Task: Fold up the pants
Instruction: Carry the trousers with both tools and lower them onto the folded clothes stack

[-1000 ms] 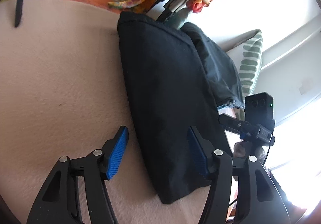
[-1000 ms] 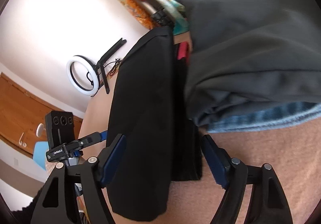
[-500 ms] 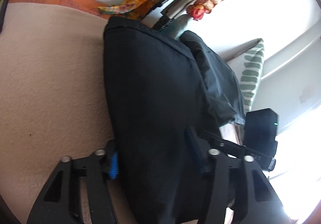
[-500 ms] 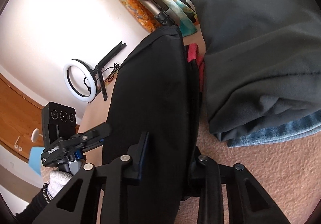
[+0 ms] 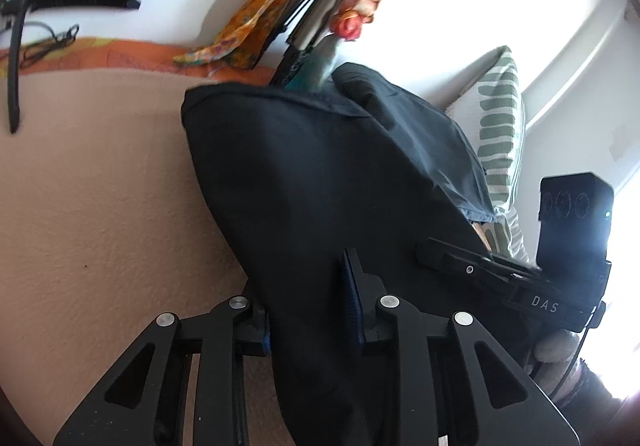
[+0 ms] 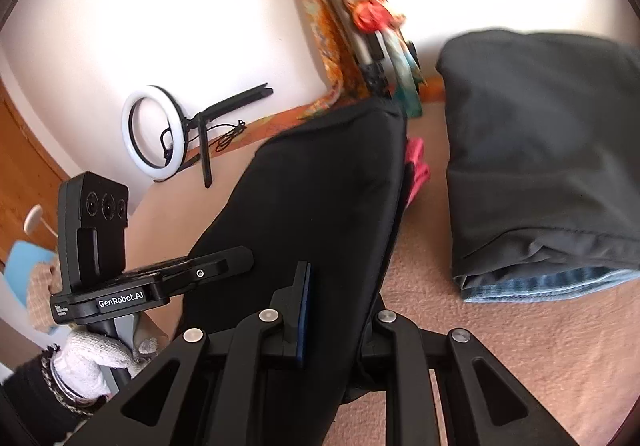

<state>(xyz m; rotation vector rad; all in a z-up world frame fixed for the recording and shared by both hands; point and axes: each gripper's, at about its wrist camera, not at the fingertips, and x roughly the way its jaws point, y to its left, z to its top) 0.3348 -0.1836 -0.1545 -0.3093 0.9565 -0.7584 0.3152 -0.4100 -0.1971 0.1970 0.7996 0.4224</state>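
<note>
The black pants (image 5: 320,182) lie folded lengthwise on a peach-coloured blanket (image 5: 100,186), and both tools have hold of the near end. In the left wrist view, the left tool (image 5: 310,310) has the fabric between its blue-padded fingers (image 5: 352,298); its jaws are closing and the cloth bunches between them, lifted off the blanket at that end. In the right wrist view, the right tool (image 6: 336,314) likewise pinches the black pants (image 6: 320,206), jaws closing on the folded edge, with the blue pad of one finger (image 6: 302,310) pressed flat against the cloth while the other finger is hidden behind the fabric.

Each camera also sees the other tool: the right one sits at the right edge of the left view, and the left one, held by a hand in a white knitted glove (image 6: 88,362), sits at the left of the right view.

Just beside the pants, to the right, lies a stack of folded dark grey garments (image 6: 540,166) with folded blue jeans (image 6: 540,284) beneath them. A red item (image 6: 416,166) peeks out between the pants and this stack. A ring light (image 6: 154,134) on a small tripod stands against the white wall, and a green-striped pillow (image 5: 500,126) rests behind the stack.
</note>
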